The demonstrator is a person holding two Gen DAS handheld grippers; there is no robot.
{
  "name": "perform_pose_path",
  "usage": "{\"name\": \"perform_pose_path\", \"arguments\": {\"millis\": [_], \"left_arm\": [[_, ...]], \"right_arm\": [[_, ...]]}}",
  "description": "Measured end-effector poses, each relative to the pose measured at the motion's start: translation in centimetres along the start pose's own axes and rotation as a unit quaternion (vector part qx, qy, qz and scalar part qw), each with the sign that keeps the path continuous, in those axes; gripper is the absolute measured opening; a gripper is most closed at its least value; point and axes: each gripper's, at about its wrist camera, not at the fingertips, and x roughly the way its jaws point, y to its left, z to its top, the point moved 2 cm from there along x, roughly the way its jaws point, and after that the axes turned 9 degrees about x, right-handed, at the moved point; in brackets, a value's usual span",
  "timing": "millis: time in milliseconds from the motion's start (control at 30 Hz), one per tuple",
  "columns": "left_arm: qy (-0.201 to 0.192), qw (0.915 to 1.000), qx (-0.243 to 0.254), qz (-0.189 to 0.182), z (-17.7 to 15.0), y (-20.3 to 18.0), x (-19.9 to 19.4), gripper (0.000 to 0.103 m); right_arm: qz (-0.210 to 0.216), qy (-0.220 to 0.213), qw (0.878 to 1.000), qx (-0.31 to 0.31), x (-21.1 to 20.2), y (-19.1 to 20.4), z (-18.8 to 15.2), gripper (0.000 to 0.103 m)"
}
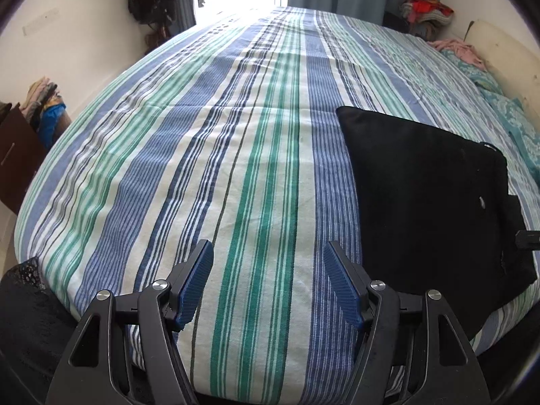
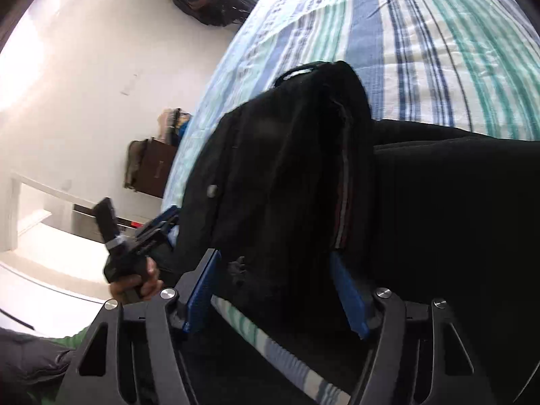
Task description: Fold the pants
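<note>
Black pants (image 1: 428, 195) lie folded on the striped bed (image 1: 236, 135), near edge, w/ a raised fold between the wide-spread right gripper (image 2: 275, 290) pads, no pinch evident. Left gripper (image 1: 268, 283) wide, empty. Fabric looks soft, floppy, prob. light; grab at the thick folded edge.

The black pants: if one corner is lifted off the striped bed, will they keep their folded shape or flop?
Probably flop. In the right wrist view the black pants already bunch and drape in soft rounded folds between the open right tongs, so they look limp. The part lying flat on the striped bedspread looks thick, likely rather heavy, and should drag rather than slide.
</note>
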Motion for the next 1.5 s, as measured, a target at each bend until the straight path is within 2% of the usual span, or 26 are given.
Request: {"name": "perform_pose_path", "arguments": {"millis": [133,200,233,267,367,533,633,733,900,1033,1100,1233,1300,1333,1367,1400,1433,1500], "left_arm": [[0.001,1.0,0.0,0.003,-0.1,0.1,0.0,0.07],[0.005,1.0,-0.004,0.005,-0.3,0.3,0.2,0.07],[0.007,0.9999,-0.008,0.006,-0.3,0.4,0.3,0.07],[0.009,0.9999,-0.011,0.007,-0.4,0.6,0.4,0.07],[0.01,0.9996,-0.022,0.01,-0.4,1.3,0.4,0.07],[0.004,0.9995,-0.031,0.007,-0.3,1.6,0.0,0.07],[0.0,0.9996,-0.026,0.007,-0.3,1.4,-0.3,0.07],[-0.004,0.9997,-0.022,0.006,-0.3,1.2,-0.6,0.07],[-0.009,0.9998,-0.015,0.004,-0.2,0.7,-0.9,0.07],[-0.011,0.9999,0.004,0.006,-0.2,-0.1,-1.1,0.07],[-0.013,0.9998,0.015,0.008,-0.2,-0.7,-1.3,0.07],[-0.006,0.9993,0.037,0.004,0.0,-2.3,-1.2,0.07],[-0.004,0.9989,0.047,-0.004,0.1,-3.3,-1.7,0.07],[-0.008,0.9986,0.052,-0.01,0.3,-3.9,-2.2,0.07],[-0.015,0.9982,0.056,-0.017,0.6,-4.5,-2.8,0.07],[-0.022,0.9976,0.061,-0.023,1.0,-5.1,-3.5,0.07],[-0.032,0.9968,0.067,-0.03,1.5,-5.8,-4.3,0.071],[-0.051,0.9947,0.078,-0.044,2.3,-7.2,-5.5,0.077]], "right_arm": [[0.072,0.028,0.996,0.039,1.7,-0.4,0.4,0.064],[0.047,0.032,0.998,0.037,2.6,-0.3,0.4,0.053],[0.027,0.03,0.998,0.04,3.0,-0.3,0.4,0.037],[0.016,0.023,0.999,0.044,3.0,-0.3,0.5,0.027],[0.026,-0.01,0.999,0.026,0.9,1.8,0.5,0.018],[0.046,-0.076,0.996,-0.017,-4.9,6.4,0.9,0.017],[0.032,-0.105,0.993,-0.052,-8.3,8.7,0.6,0.017],[0.009,-0.125,0.989,-0.077,-11.2,9.1,0.1,0.017],[-0.026,-0.151,0.987,-0.049,-13.8,6.3,-0.8,0.017],[-0.04,-0.162,0.986,0.009,-15.2,0.4,-2.4,0.017],[-0.041,-0.166,0.984,0.041,-14.6,-2.5,-3.6,0.017],[-0.072,-0.163,0.978,0.106,-11.8,-8.4,-6.2,0.017],[-0.077,-0.175,0.974,0.117,-11.6,-8.7,-6.2,0.018],[-0.088,-0.179,0.974,0.109,-11.8,-8.3,-5.9,0.022],[-0.108,-0.176,0.974,0.096,-11.9,-7.6,-5.6,0.032],[-0.133,-0.17,0.973,0.082,-12.2,-7.0,-5.5,0.036],[-0.153,-0.168,0.972,0.064,-12.6,-6.3,-5.3,0.036],[-0.195,-0.192,0.962,0.028,-14.5,-4.7,-4.9,0.036]]}}
